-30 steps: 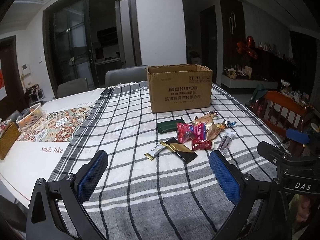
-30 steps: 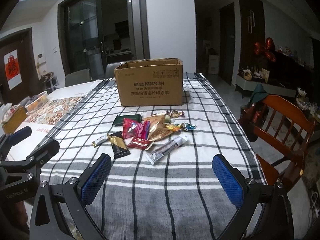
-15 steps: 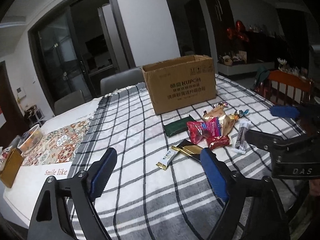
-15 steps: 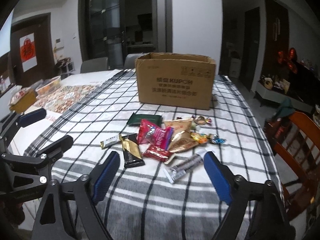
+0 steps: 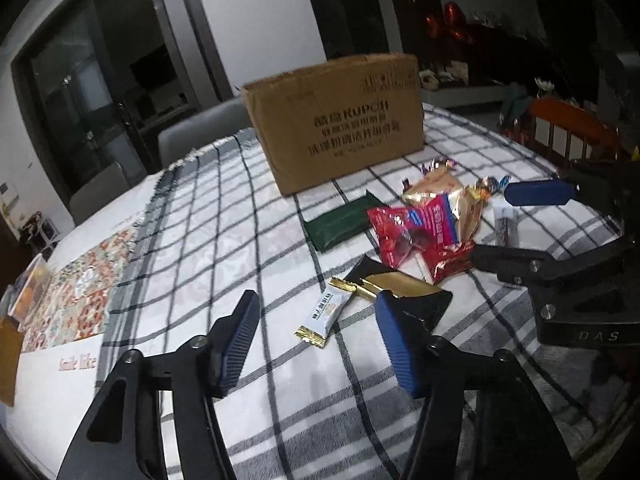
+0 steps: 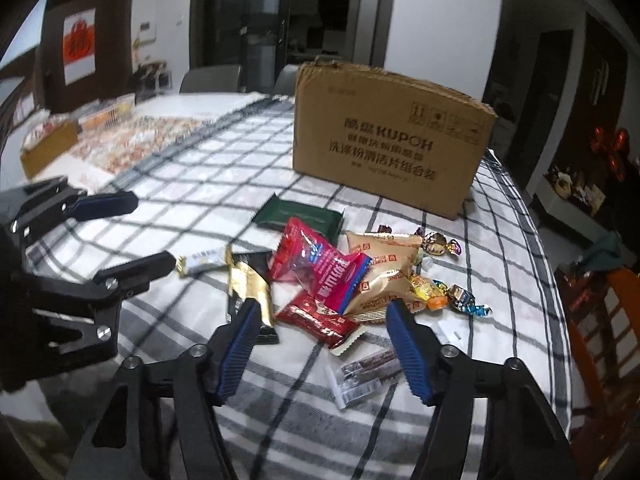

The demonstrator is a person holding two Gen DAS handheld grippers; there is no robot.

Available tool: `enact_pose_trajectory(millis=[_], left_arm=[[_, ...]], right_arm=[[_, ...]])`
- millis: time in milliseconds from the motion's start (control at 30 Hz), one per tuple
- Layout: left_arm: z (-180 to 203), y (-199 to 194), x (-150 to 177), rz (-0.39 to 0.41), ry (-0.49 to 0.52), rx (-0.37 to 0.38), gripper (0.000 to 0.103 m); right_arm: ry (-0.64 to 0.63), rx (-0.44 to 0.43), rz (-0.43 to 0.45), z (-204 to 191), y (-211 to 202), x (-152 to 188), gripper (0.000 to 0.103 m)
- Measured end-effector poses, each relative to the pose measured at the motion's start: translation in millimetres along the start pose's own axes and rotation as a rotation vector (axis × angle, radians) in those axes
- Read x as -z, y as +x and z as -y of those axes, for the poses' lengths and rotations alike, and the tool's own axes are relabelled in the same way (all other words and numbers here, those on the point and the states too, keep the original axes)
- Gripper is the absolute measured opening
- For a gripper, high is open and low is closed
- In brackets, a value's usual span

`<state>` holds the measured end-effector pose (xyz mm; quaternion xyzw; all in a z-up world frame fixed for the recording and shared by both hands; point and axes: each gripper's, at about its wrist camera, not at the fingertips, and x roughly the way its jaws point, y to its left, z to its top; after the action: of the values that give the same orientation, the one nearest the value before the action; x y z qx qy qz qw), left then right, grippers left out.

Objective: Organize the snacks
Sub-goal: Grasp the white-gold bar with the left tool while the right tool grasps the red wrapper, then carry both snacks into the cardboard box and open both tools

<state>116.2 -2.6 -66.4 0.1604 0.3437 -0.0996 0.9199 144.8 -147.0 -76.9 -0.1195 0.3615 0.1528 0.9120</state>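
A heap of snacks lies on the checked tablecloth [image 5: 224, 216] in front of a brown cardboard box [image 5: 336, 120] [image 6: 388, 128]. It includes a white-and-gold bar [image 5: 326, 312], a black-and-gold packet [image 5: 404, 292], a green packet [image 6: 300, 216], a red packet [image 6: 320, 268], a smaller red packet [image 6: 320, 318], a silver bar [image 6: 368, 372] and wrapped candies [image 6: 440, 240]. My left gripper [image 5: 316, 300] hovers over the white bar with its jaws closing and nothing between the pads. My right gripper [image 6: 323, 305] hovers over the smaller red packet, jaws closing too, holding nothing.
A wooden chair [image 6: 608, 320] stands at the table's right edge. Grey chairs [image 5: 192, 136] sit behind the far side. A patterned mat [image 5: 84, 292] and a golden box [image 6: 48, 148] lie to the left. Each gripper shows at the side of the other's view.
Both grippers have come forward and down toward the snack heap and rolled a little. Their jaws have narrowed from wide open to about half as wide.
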Motion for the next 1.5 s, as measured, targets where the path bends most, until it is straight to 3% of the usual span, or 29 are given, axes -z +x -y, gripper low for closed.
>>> enact_pose_trajectory(millis=[367, 533, 1033, 1167, 1500], left_arm=[[-15.1, 43.1, -3.7, -0.115, -0.002, 0.100, 0.035], [-17.1, 55.7, -0.5, -0.141, -0.012, 0.137, 0.033], [-23.5, 80.2, -7.4, -0.175, -0.055, 0.223, 0.030], [-27.0, 87.7, -4.1, -0.207, -0.096, 0.247, 0.026], [-31.0, 75.6, -7.0, -0.190, -0.149, 0.219, 0.021]], right_arm=[[-0.147, -0.052, -0.112, -3.1, 36.6, -1.7, 0.042], [-0.184, -0.073, -0.126, -7.1, 45.7, -2.0, 0.041], [-0.203, -0.097, -0.164, -5.1, 62.3, -6.1, 0.037], [-0.186, -0.108, -0.170, -5.0, 65.9, -5.8, 0.027], [-0.094, -0.130, -0.145, -2.7, 59.0, -4.8, 0.024]])
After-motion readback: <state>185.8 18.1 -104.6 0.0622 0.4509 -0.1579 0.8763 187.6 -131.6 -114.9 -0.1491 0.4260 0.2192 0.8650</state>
